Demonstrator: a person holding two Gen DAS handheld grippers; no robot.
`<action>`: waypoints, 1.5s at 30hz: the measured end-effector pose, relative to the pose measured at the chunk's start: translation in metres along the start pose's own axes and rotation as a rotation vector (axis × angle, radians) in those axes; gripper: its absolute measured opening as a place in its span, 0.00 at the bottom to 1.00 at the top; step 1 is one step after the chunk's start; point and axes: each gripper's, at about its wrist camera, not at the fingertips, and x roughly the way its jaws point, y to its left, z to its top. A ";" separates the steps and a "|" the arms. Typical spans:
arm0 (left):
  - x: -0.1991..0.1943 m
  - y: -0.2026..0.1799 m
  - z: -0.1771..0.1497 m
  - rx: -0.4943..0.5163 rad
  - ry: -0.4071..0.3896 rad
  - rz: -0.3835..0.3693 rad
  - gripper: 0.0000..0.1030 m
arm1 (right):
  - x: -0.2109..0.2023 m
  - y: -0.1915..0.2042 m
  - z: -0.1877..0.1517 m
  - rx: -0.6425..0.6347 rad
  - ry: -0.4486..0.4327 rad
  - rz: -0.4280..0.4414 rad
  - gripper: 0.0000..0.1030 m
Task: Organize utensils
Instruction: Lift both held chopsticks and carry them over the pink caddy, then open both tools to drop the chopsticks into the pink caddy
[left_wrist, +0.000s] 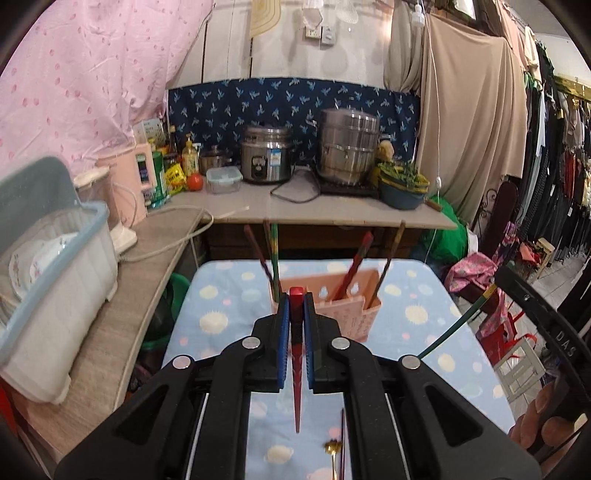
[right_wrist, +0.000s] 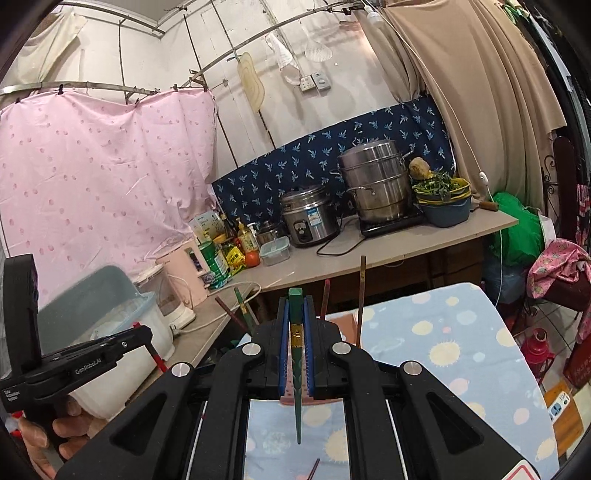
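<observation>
My left gripper (left_wrist: 296, 295) is shut on a red chopstick (left_wrist: 296, 354), held upright just in front of the pink utensil holder (left_wrist: 343, 314). The holder stands on the blue patterned table (left_wrist: 229, 306) with several chopsticks (left_wrist: 356, 264) leaning in it. My right gripper (right_wrist: 295, 301) is shut on a green chopstick (right_wrist: 296, 369) above the table's left part; the holder (right_wrist: 343, 325) is mostly hidden behind its fingers. The green chopstick (left_wrist: 458, 321) and right gripper also show at the right of the left wrist view. A gold-ended utensil (left_wrist: 334, 448) and another chopstick lie on the table below.
A white and blue dish box (left_wrist: 48, 280) sits on the left counter (left_wrist: 110, 332). The back counter (left_wrist: 332, 210) holds a rice cooker (left_wrist: 266, 155), a steel steamer pot (left_wrist: 349, 147), a vegetable basin (left_wrist: 404, 184) and bottles. Clothes hang at right.
</observation>
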 end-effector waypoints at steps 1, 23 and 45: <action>0.000 0.000 0.011 0.001 -0.018 0.003 0.07 | 0.005 0.000 0.006 0.004 -0.010 -0.002 0.07; 0.063 -0.001 0.102 -0.025 -0.232 0.058 0.07 | 0.122 0.007 0.070 -0.001 -0.073 -0.030 0.07; 0.108 0.016 0.057 -0.050 -0.087 0.052 0.25 | 0.144 -0.001 0.023 -0.033 0.041 -0.070 0.21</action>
